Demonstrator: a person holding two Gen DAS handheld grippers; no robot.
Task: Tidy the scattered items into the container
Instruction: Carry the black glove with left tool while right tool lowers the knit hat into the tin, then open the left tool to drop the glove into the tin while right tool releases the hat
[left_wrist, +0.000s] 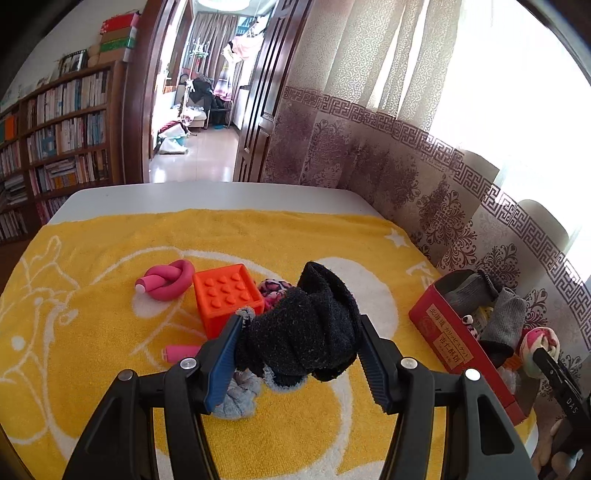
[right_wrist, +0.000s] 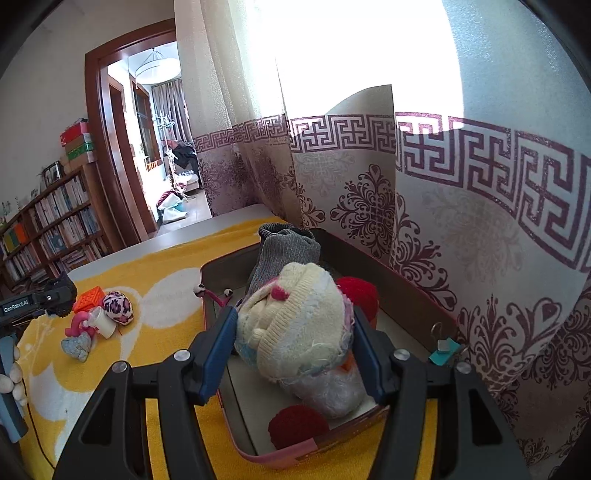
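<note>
My left gripper (left_wrist: 301, 325) is shut on a black fuzzy sock bundle (left_wrist: 306, 332), held above the yellow towel (left_wrist: 92, 332). Beyond it lie an orange studded cube (left_wrist: 227, 295), a pink knotted foam roller (left_wrist: 168, 280), a leopard-print sock ball (left_wrist: 273, 290) and a grey-blue sock (left_wrist: 236, 395). The red box (left_wrist: 454, 332) stands to the right with grey socks in it. My right gripper (right_wrist: 295, 325) is shut on a cream knit sock bundle (right_wrist: 295, 332), directly over the box (right_wrist: 406, 291), above a grey sock (right_wrist: 284, 251) and red pompoms (right_wrist: 358, 295).
A patterned curtain (right_wrist: 461, 221) hangs right behind the box, close to the table's edge. A teal clip (right_wrist: 443, 354) sits on the box's right rim. A small pink cylinder (left_wrist: 181, 352) lies on the towel. Bookshelves (left_wrist: 55, 129) and a doorway stand beyond the table's far edge.
</note>
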